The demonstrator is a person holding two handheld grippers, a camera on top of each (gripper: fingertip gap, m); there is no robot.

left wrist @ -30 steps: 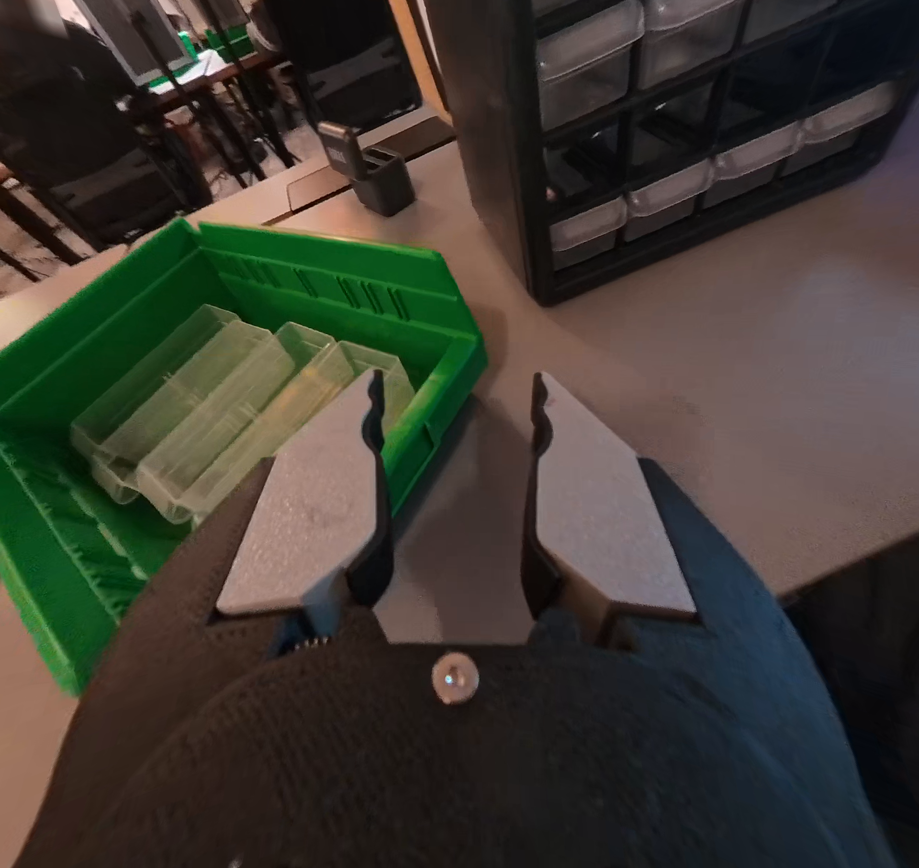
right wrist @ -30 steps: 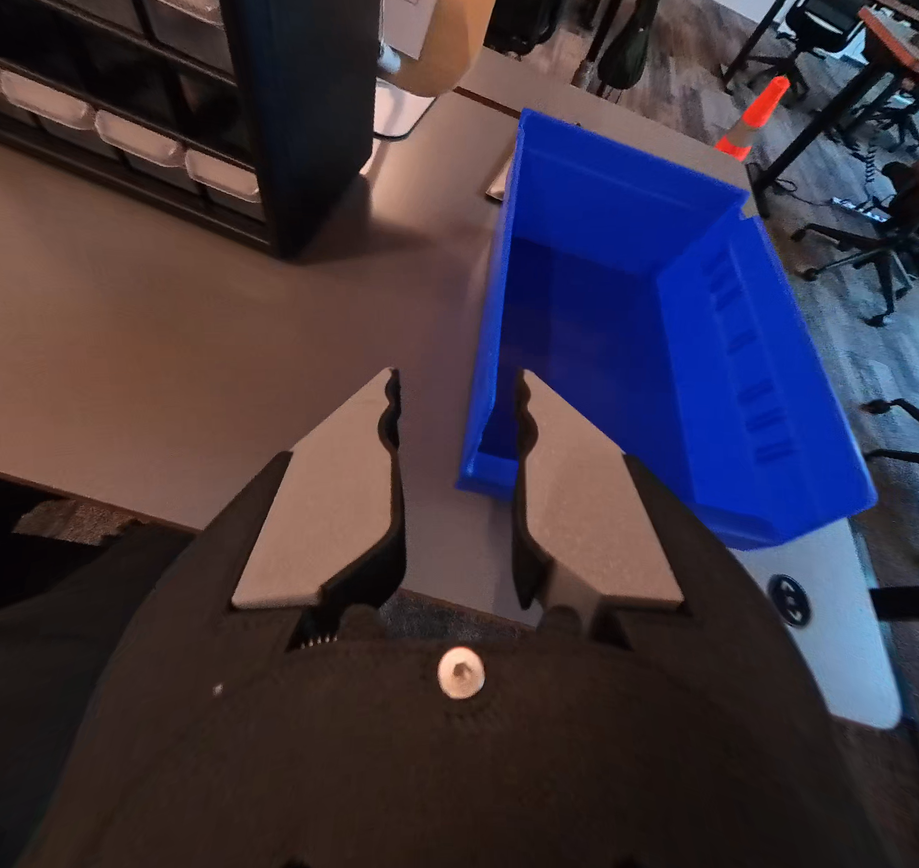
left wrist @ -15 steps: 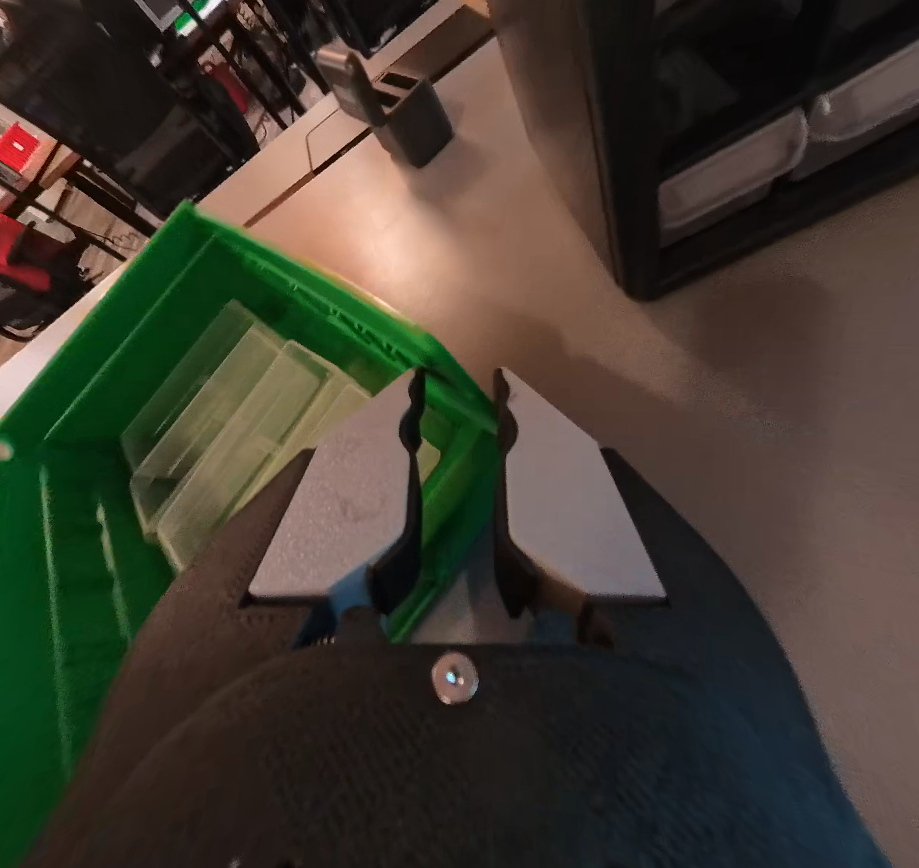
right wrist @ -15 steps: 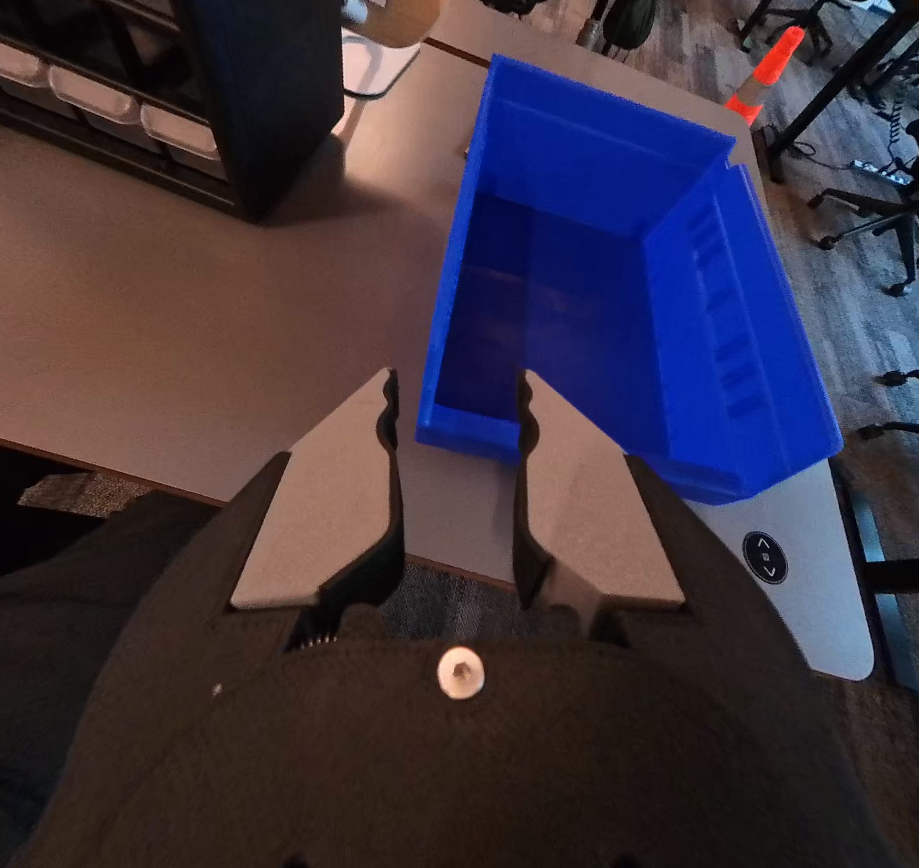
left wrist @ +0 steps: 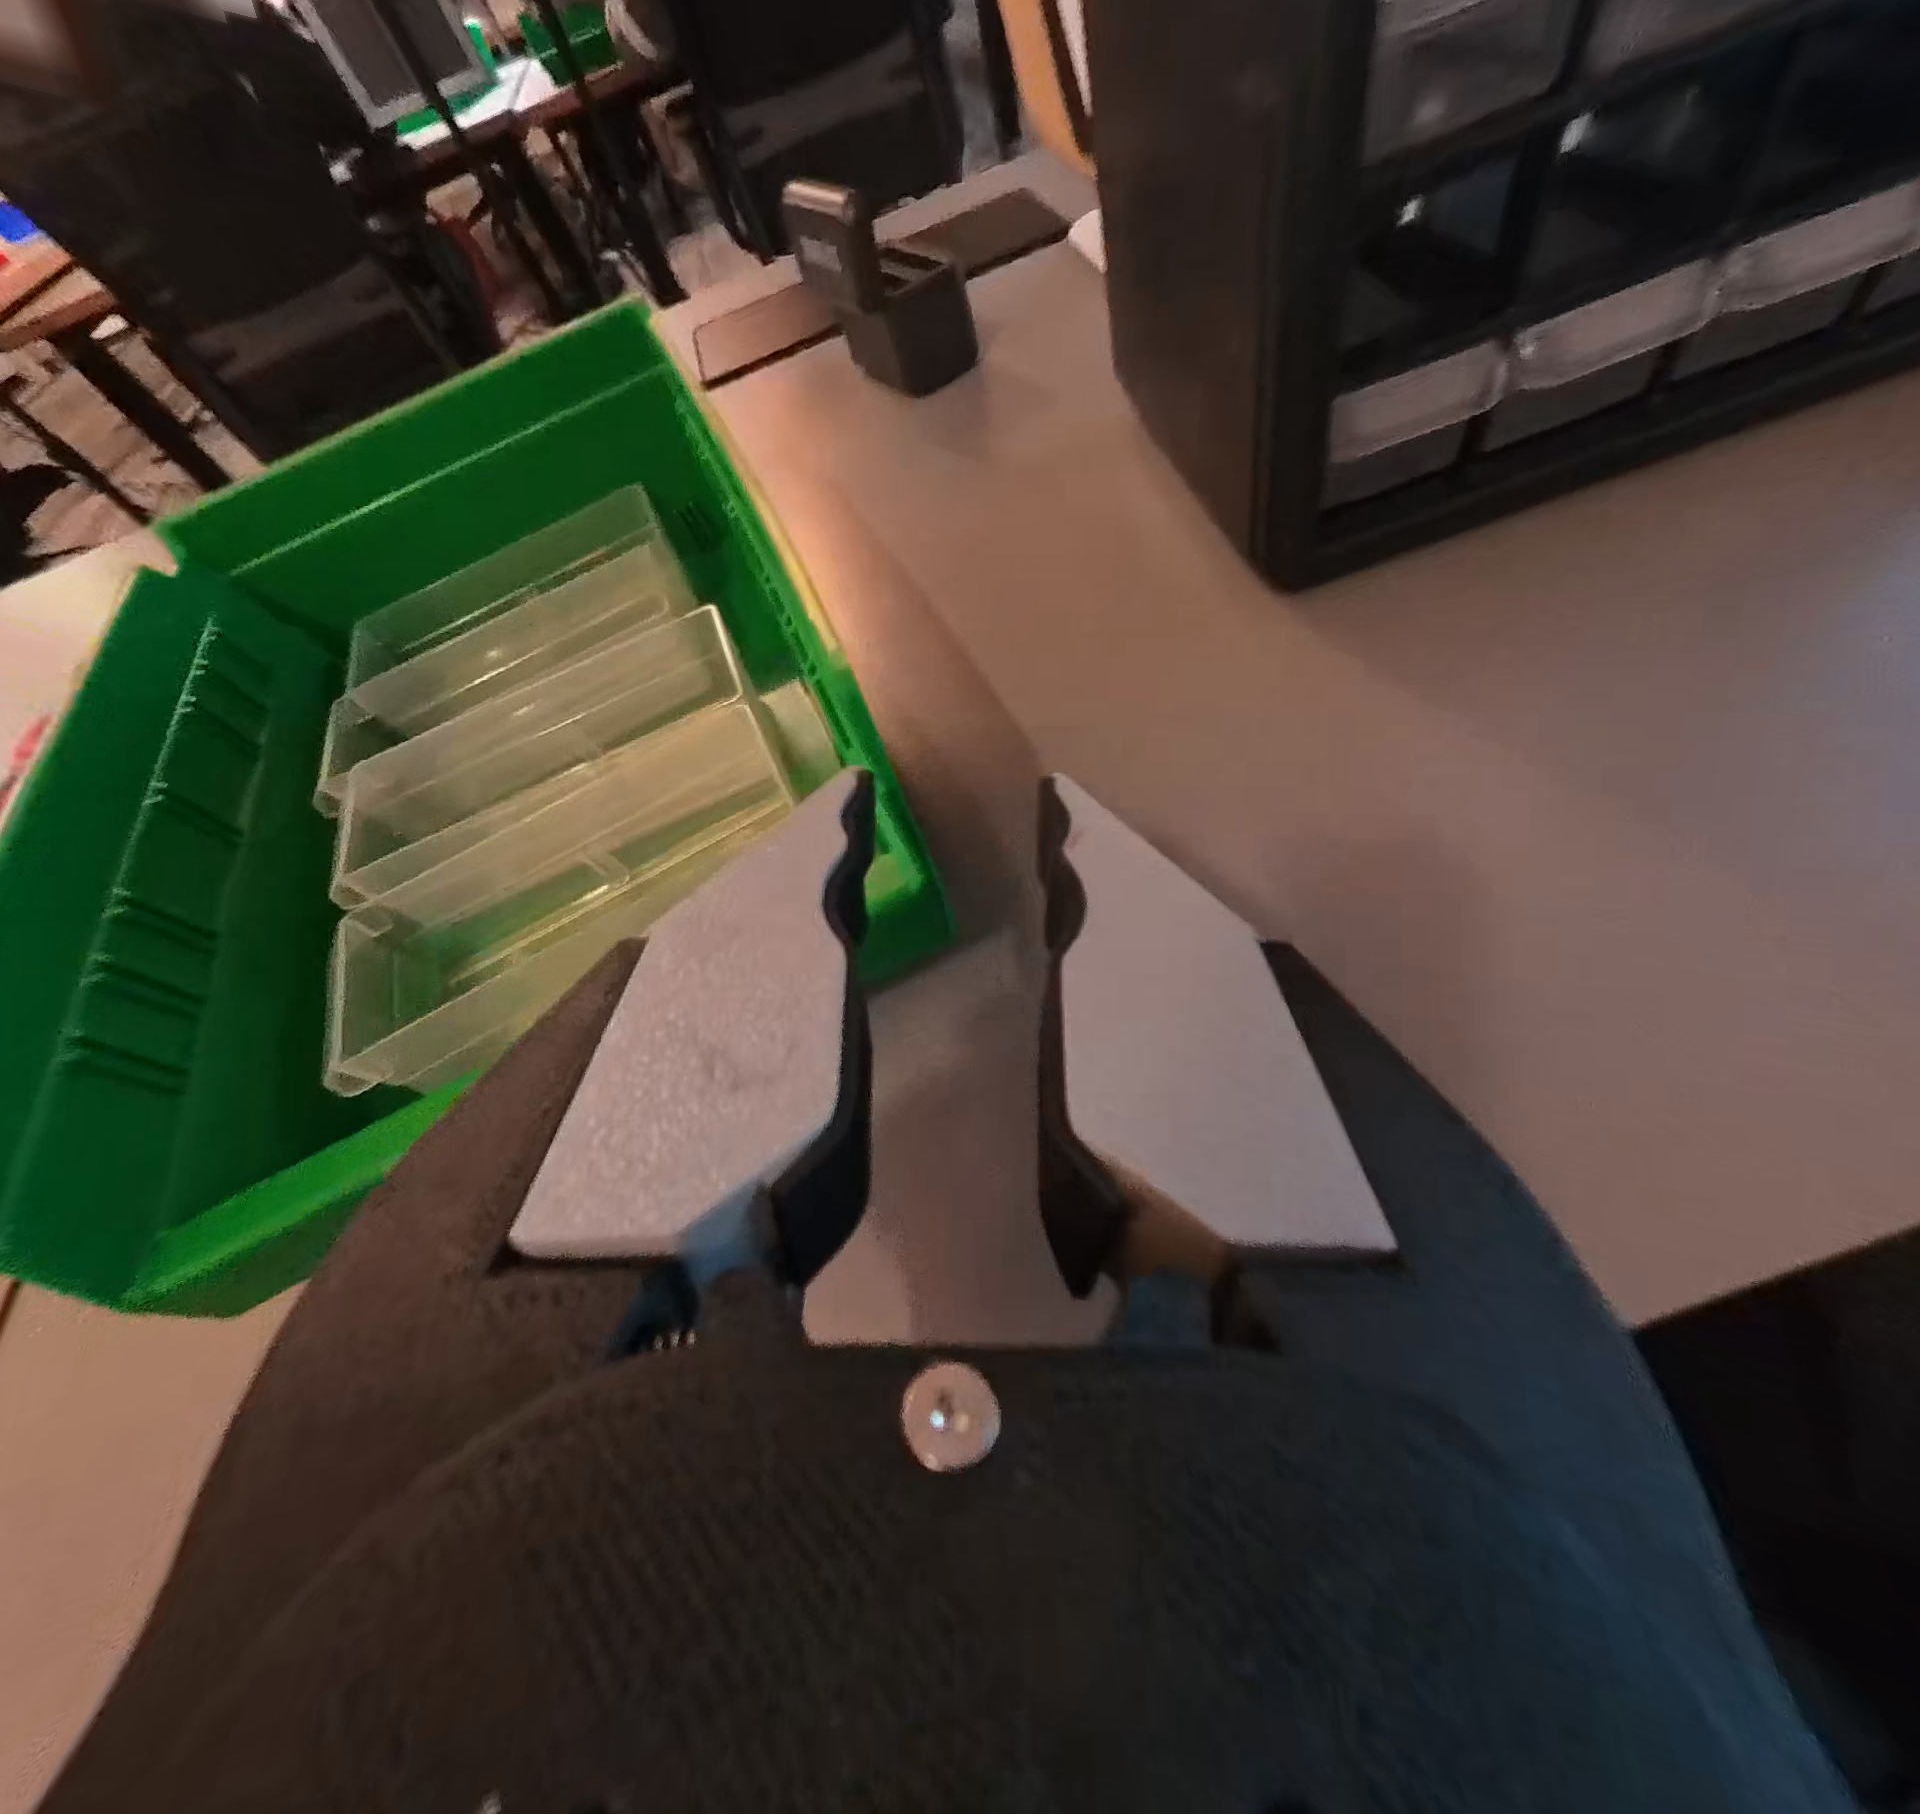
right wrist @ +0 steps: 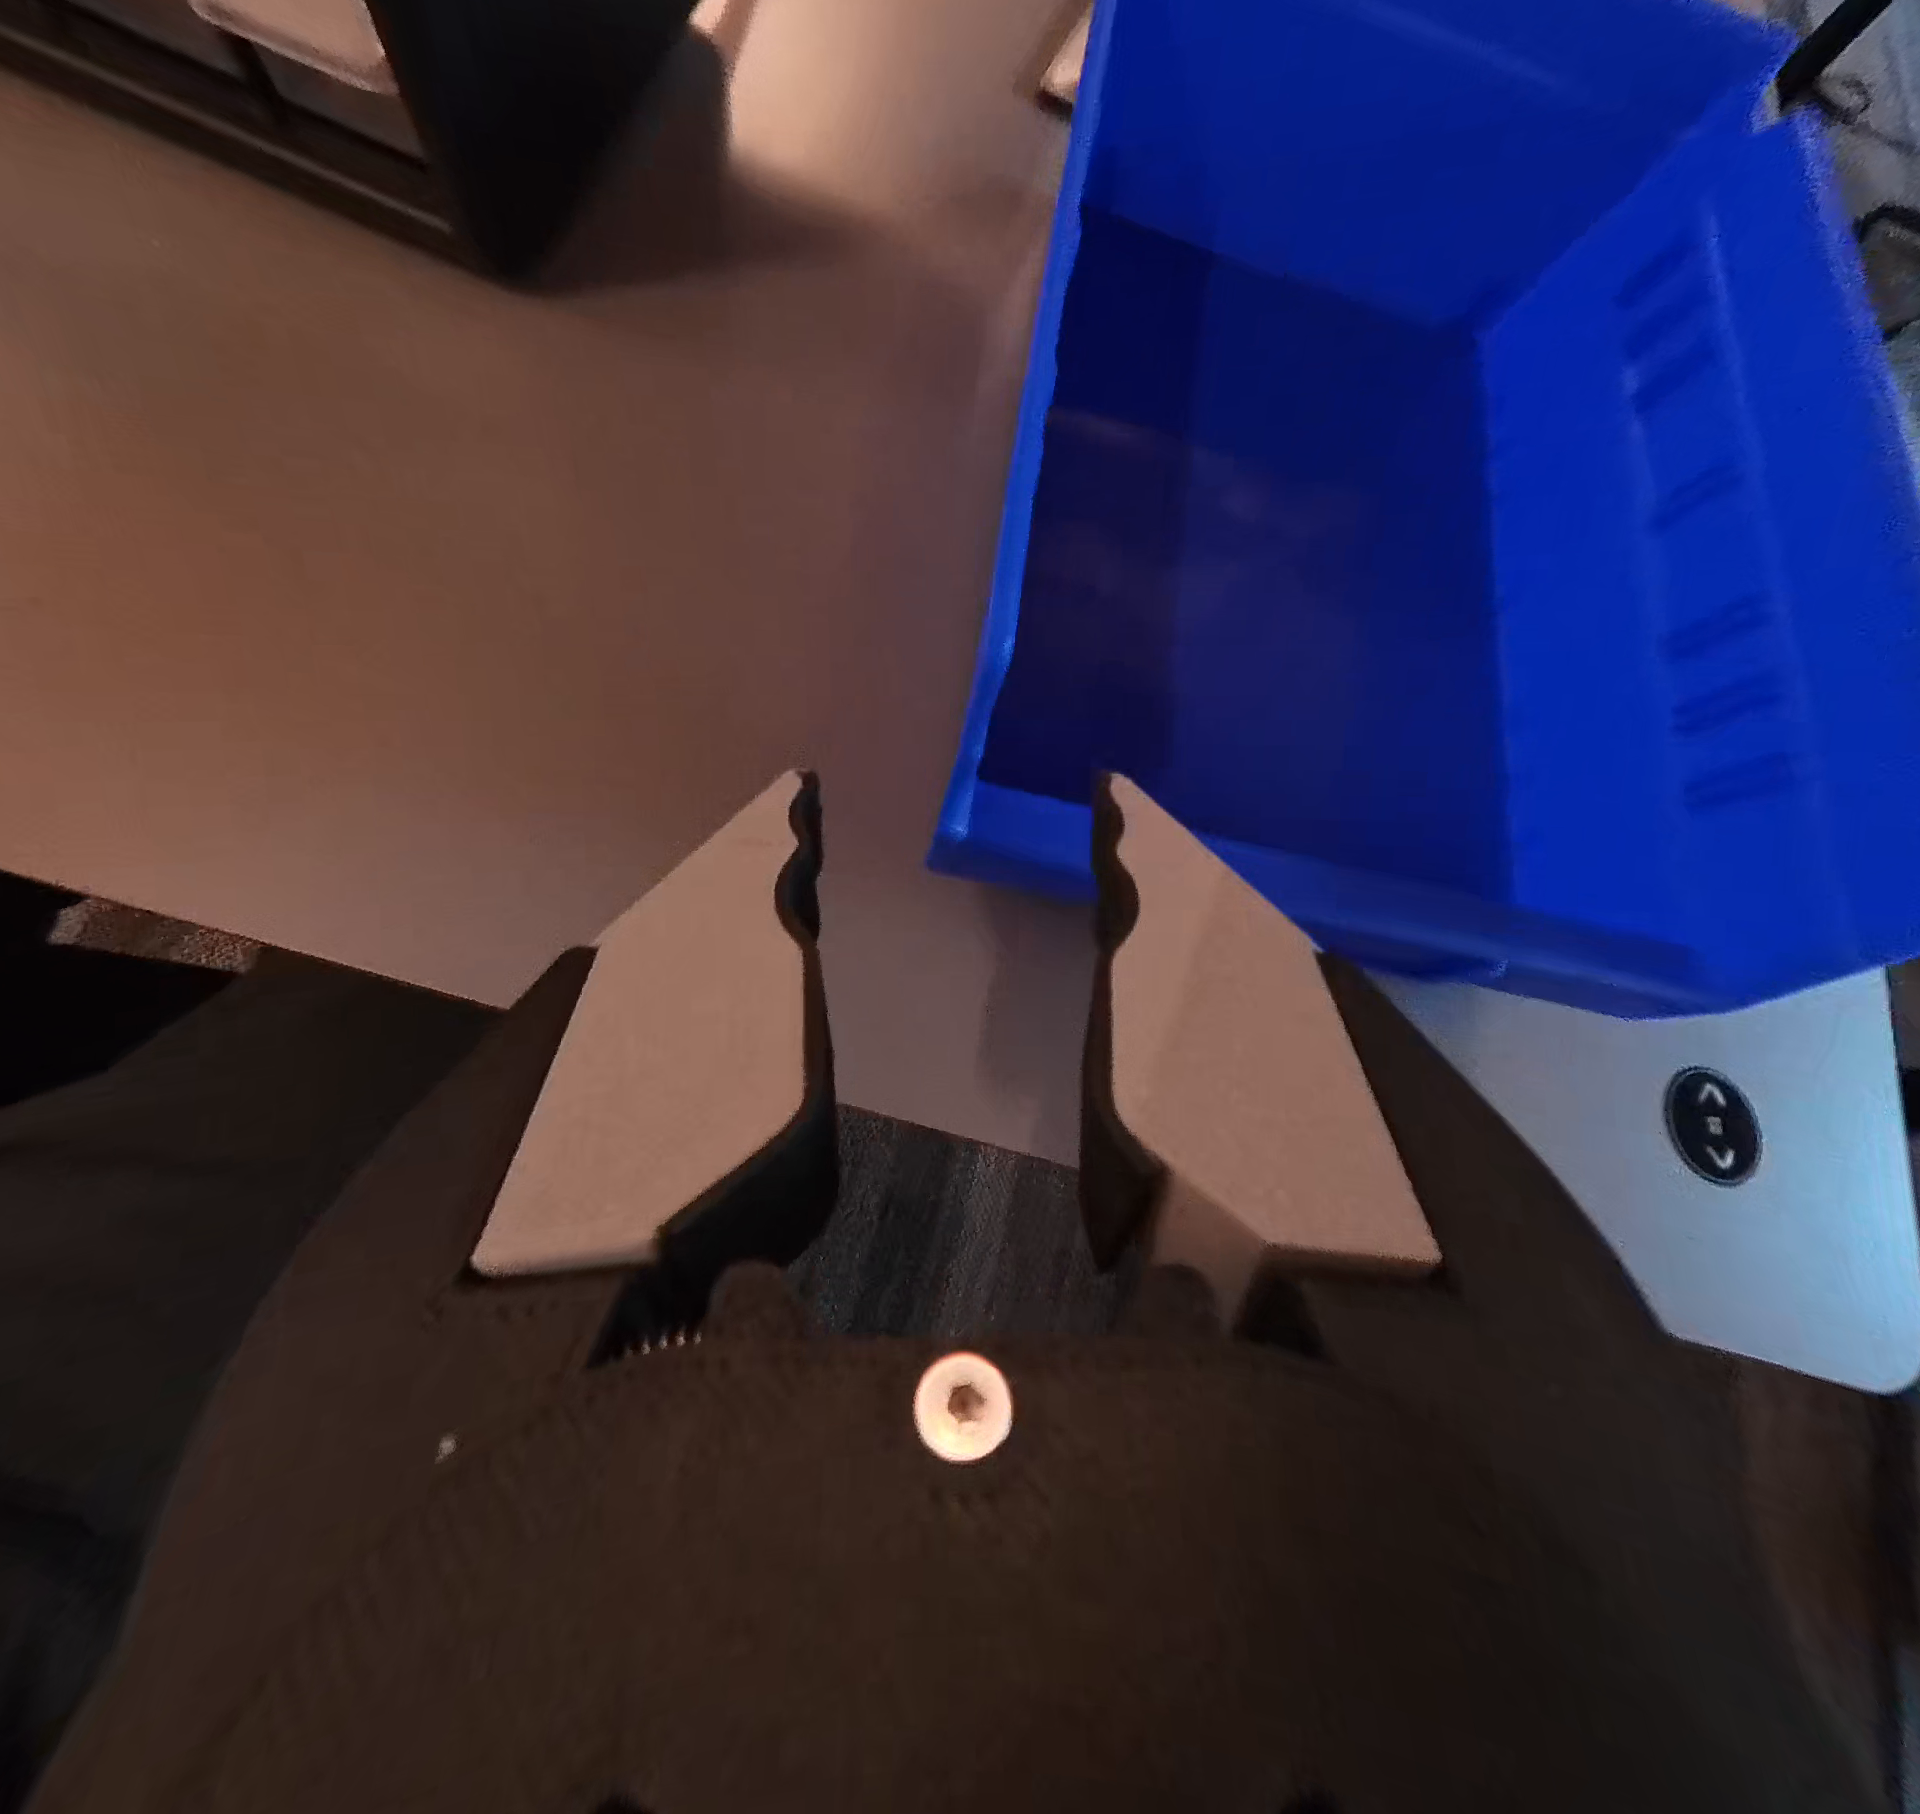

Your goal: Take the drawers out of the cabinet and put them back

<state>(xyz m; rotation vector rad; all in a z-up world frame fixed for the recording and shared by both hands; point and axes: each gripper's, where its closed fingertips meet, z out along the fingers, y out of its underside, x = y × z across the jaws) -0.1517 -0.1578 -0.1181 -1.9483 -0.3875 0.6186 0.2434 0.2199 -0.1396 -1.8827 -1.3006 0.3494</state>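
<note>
Clear drawers (left wrist: pixel 540 788) lie stacked in the green bin (left wrist: pixel 156 933), perhaps four; the black cabinet (left wrist: pixel 1507 237) shows gaps. Left gripper (left wrist: pixel 948 808) and right gripper (right wrist: pixel 954 808) hover spread, empty, beside the blue bin (right wrist: pixel 1683 538).

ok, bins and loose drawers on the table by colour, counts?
green bin: 1
blue bin: 1, nothing visible inside
clear drawers in the green bin: 4 visible
Total: 6
</note>
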